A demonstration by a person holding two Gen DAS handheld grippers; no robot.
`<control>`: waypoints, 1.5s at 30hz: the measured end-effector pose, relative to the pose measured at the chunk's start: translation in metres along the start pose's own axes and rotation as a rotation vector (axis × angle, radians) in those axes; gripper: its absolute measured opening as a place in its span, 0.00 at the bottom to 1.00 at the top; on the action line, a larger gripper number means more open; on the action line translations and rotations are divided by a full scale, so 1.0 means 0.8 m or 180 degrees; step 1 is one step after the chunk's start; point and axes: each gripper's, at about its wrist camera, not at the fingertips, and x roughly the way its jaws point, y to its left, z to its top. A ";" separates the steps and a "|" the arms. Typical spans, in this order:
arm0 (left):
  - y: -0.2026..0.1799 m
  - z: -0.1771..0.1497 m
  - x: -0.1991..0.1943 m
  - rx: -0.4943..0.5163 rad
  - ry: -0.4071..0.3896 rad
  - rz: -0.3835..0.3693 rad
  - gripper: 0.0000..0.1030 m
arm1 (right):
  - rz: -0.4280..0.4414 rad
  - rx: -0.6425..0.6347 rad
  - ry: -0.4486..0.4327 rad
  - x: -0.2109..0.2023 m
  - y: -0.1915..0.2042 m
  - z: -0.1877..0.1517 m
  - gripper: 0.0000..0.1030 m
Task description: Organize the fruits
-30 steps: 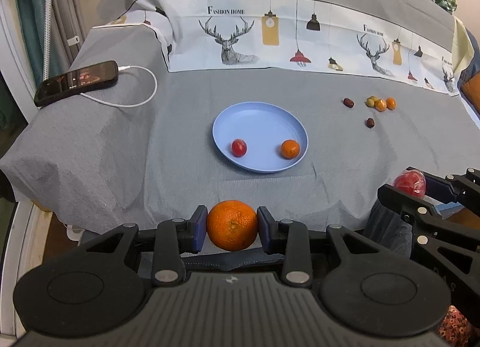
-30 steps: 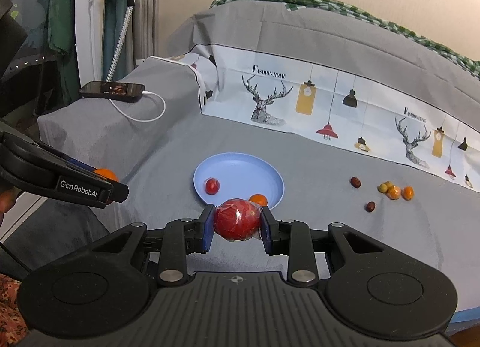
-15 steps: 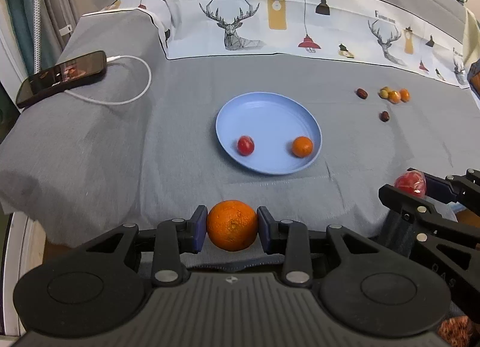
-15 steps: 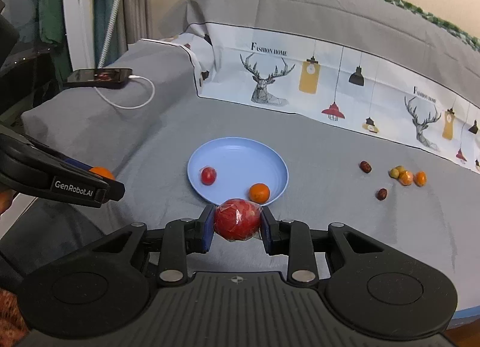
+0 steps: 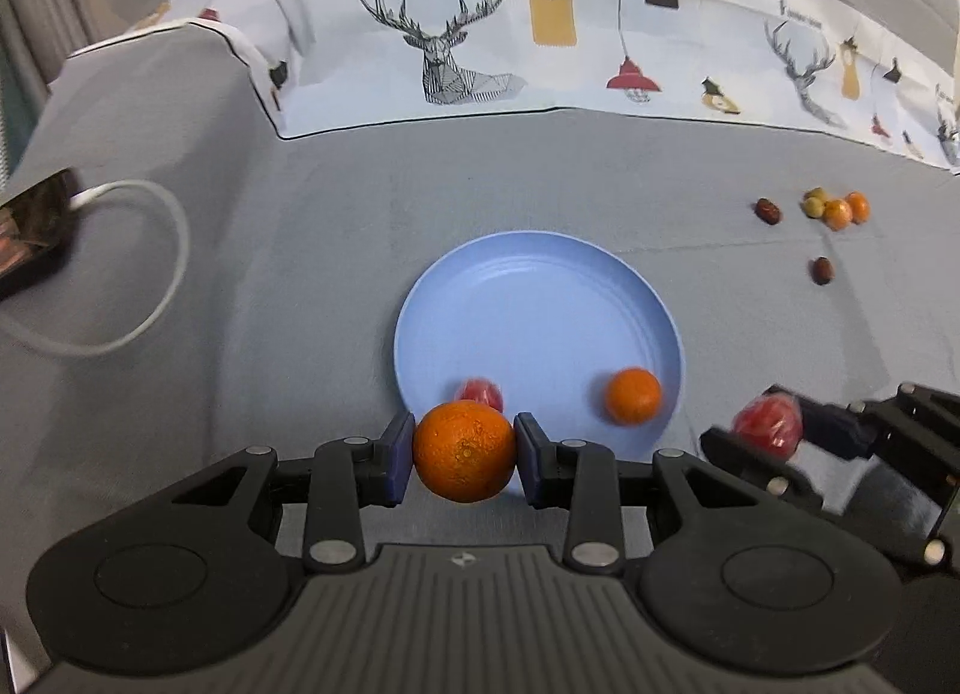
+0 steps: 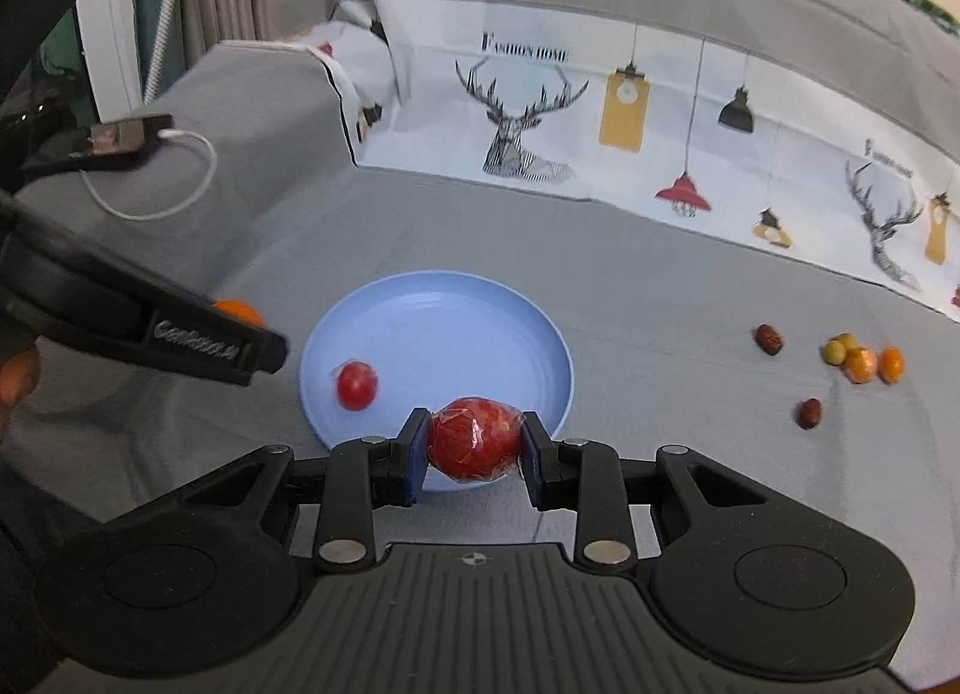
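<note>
My left gripper (image 5: pixel 463 457) is shut on a large orange (image 5: pixel 463 449) and holds it over the near rim of the blue plate (image 5: pixel 534 304). My right gripper (image 6: pixel 474 446) is shut on a red plastic-wrapped fruit (image 6: pixel 474 440) at the plate's (image 6: pixel 432 316) near right rim. On the plate lie a small red fruit (image 6: pixel 356 385) and a small orange fruit (image 5: pixel 632 395); the wrapped fruit hides the latter in the right wrist view. The right gripper also shows in the left wrist view (image 5: pixel 774 428), to the right of the plate.
Several small fruits lie on the grey cloth to the right: two dark red ones (image 5: pixel 767 211) (image 5: pixel 822 270) and a yellow-orange cluster (image 5: pixel 837 209). A phone (image 5: pixel 27 232) with a white cable (image 5: pixel 144 298) lies at the left. A printed cloth (image 5: pixel 540 33) rises behind.
Both grippers have moved forward toward the plate with their fruit still held. The plate now lies just beyond the fingertips.
</note>
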 end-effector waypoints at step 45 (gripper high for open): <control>0.000 -0.110 -0.123 0.0032 -0.0038 0.0222 1.00 | 0.0049 0.0218 -0.0136 -0.119 0.021 -0.059 0.98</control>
